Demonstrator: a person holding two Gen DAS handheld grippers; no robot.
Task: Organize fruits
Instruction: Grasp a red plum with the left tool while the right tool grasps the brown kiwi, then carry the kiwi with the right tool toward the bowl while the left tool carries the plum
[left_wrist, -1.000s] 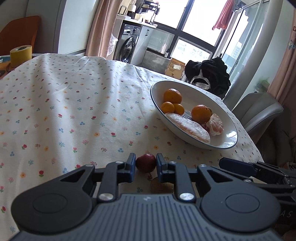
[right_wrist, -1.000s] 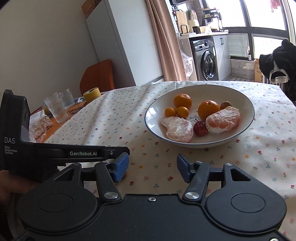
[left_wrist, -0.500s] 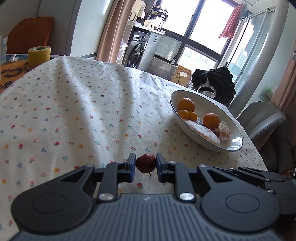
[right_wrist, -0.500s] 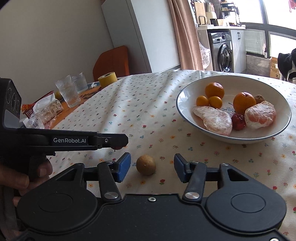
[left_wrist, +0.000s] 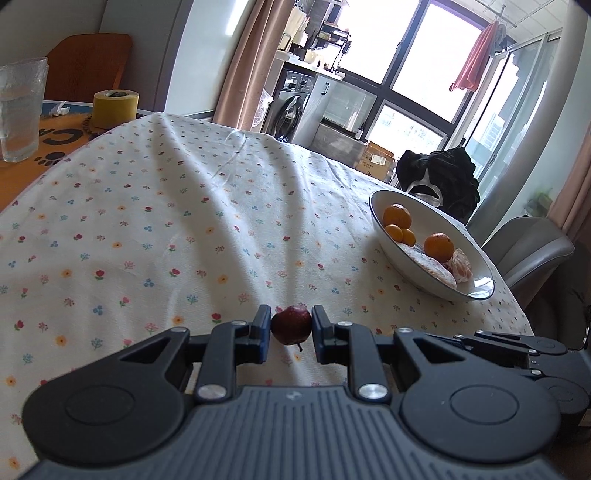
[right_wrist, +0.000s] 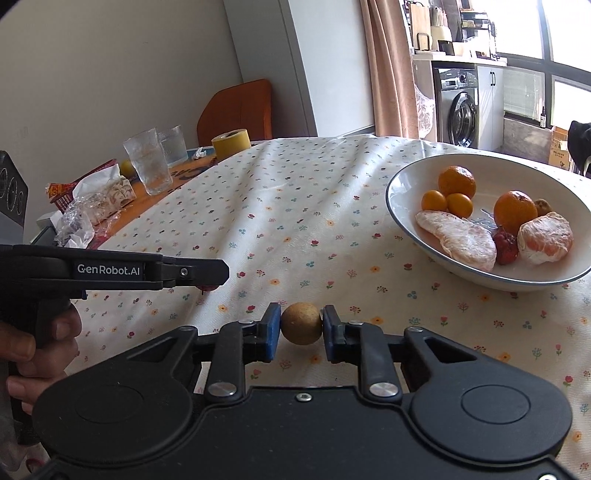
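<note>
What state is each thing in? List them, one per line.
left gripper: shut on the small red fruit
right gripper: shut on the round brown fruit
bowl: upright on the tablecloth, holding oranges and peeled citrus
glass: upright

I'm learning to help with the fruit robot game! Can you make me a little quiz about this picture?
1. True or false: the left gripper holds a small red fruit.
2. What does the right gripper hold? A) an orange B) a round brown fruit C) a glass
3. Fill in: most of the fruit sits in a white ____.

Key:
1. True.
2. B.
3. Bowl; it holds oranges and peeled pieces.
</note>
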